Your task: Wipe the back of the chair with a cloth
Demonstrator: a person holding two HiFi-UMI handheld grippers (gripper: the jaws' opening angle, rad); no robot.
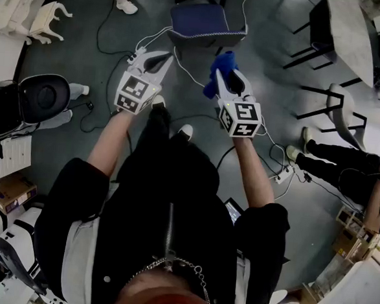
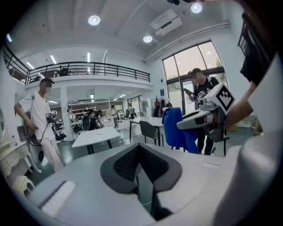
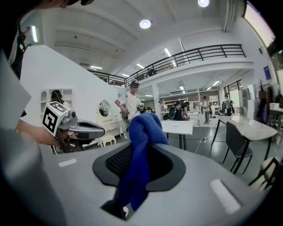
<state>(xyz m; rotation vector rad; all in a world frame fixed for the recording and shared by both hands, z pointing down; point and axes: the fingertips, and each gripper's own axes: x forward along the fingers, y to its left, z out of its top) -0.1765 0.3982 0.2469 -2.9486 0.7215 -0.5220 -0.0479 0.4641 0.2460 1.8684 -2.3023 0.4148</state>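
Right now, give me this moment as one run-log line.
phase: pre-wipe | right gripper: shut on blue cloth | left gripper: shut, empty | chair: ahead, cloth not on it yet

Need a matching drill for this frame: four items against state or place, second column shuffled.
1. bright blue cloth
2. left gripper
3. right gripper
4. navy padded chair

a. on the floor ahead of both grippers
b. jaws together, nothing held
c. pinched in jaws, bunched above them
d. jaws shut on fabric

Pairs: 1-c, 2-b, 3-d, 4-a
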